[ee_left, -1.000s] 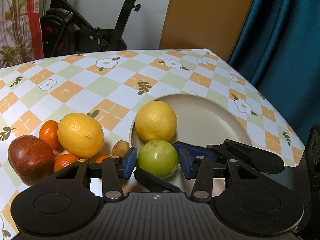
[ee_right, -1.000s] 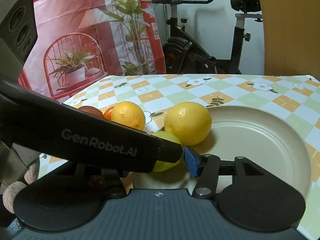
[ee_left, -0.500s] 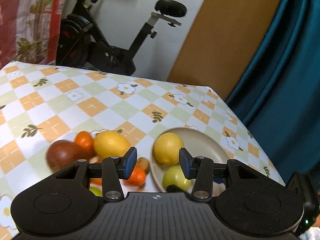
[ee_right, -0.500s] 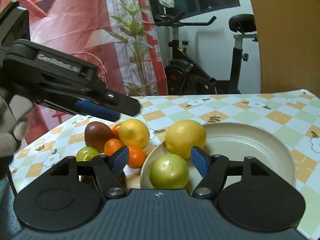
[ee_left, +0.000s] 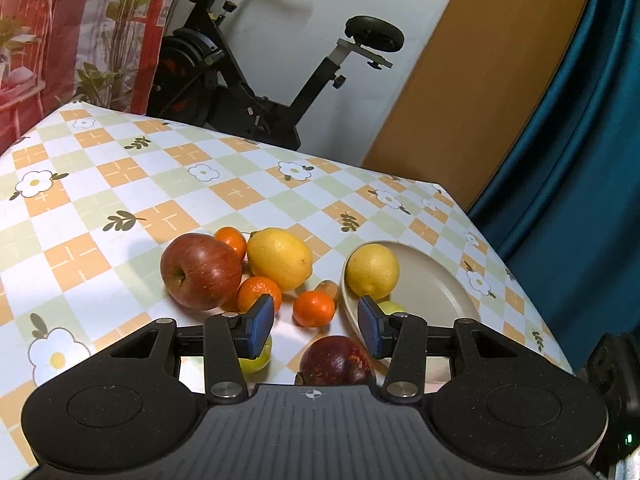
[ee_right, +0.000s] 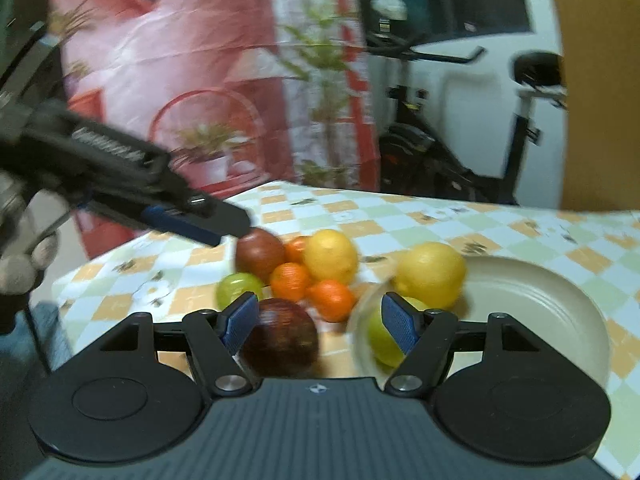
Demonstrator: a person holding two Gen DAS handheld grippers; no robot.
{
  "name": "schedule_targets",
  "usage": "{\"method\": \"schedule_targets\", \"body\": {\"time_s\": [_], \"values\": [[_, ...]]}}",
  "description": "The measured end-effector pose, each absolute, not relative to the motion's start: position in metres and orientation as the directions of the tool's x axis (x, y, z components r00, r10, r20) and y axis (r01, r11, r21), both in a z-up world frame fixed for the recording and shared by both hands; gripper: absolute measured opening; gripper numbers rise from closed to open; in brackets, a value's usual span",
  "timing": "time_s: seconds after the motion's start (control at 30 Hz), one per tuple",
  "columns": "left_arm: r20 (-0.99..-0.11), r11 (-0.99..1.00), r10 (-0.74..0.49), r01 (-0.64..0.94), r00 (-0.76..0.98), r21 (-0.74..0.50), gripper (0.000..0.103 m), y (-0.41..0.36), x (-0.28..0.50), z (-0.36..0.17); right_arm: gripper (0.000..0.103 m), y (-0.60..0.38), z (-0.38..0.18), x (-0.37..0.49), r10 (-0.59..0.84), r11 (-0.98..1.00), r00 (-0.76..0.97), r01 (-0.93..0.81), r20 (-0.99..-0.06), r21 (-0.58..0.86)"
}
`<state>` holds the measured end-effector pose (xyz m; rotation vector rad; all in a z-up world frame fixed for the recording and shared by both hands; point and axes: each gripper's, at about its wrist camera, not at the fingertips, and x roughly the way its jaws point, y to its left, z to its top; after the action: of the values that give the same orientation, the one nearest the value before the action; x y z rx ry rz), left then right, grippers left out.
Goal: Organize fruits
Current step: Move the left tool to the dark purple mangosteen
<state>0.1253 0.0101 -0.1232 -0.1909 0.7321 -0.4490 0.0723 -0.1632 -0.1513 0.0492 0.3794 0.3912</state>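
Observation:
The beige plate holds a lemon and a green fruit. Beside it on the checked cloth lie a red apple, a second lemon, three mandarins, another green fruit and a dark red fruit. My left gripper hovers open above the pile, with nothing between its blue pads. My right gripper is open too; the dark red fruit lies on the table under its gap, ungripped. In the right wrist view the left gripper hangs over the table's left part.
The table's right edge runs close behind the plate, with a teal curtain beyond it. An exercise bike stands past the far edge. A gloved hand holds the left gripper. The cloth behind the fruit is bare.
My left gripper has drawn back and up from the green fruit on the plate, bringing the whole pile into view. The right gripper has also pulled back, and its jaws have widened.

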Motion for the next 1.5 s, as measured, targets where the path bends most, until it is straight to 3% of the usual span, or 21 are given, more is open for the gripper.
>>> {"method": "schedule_targets", "body": {"time_s": [0.17,0.47,0.6,0.77,0.87,1.13,1.27,1.5], "values": [[-0.601,0.888,-0.460,0.327,0.654,-0.323,0.049,0.010,0.123,-0.127,0.071,-0.133,-0.156,0.066,0.410,0.897,0.824,-0.443,-0.392,0.008],[-0.610,0.890,-0.456,0.312,0.648,-0.334,0.049,0.017,0.121,-0.133,0.070,-0.101,-0.170,0.072,0.317,0.887,0.828,-0.432,-0.463,-0.165],[-0.612,0.889,-0.456,0.306,0.646,-0.340,0.049,0.019,0.122,-0.136,0.062,-0.098,-0.173,0.077,0.273,0.883,0.836,-0.415,-0.476,-0.222],[-0.611,0.888,-0.457,0.303,0.646,-0.345,0.049,0.020,0.122,-0.137,0.062,-0.096,-0.175,0.082,0.259,0.876,0.836,-0.414,-0.484,-0.246],[-0.608,0.886,-0.463,0.308,0.645,-0.348,0.049,0.021,0.121,-0.135,0.061,-0.105,-0.170,0.086,0.286,0.894,0.817,-0.415,-0.501,-0.167],[-0.606,0.882,-0.470,0.322,0.642,-0.343,0.049,0.019,0.121,-0.134,0.061,-0.140,-0.161,0.101,0.455,0.890,0.721,-0.385,-0.523,0.245],[-0.609,0.885,-0.465,0.313,0.643,-0.345,0.049,0.020,0.123,-0.135,0.062,-0.154,-0.161,0.106,0.477,0.877,0.711,-0.348,-0.518,0.330],[-0.607,0.886,-0.463,0.309,0.646,-0.347,0.049,0.021,0.123,-0.135,0.062,-0.173,-0.156,0.104,0.426,0.900,0.746,-0.289,-0.513,0.327]]}}
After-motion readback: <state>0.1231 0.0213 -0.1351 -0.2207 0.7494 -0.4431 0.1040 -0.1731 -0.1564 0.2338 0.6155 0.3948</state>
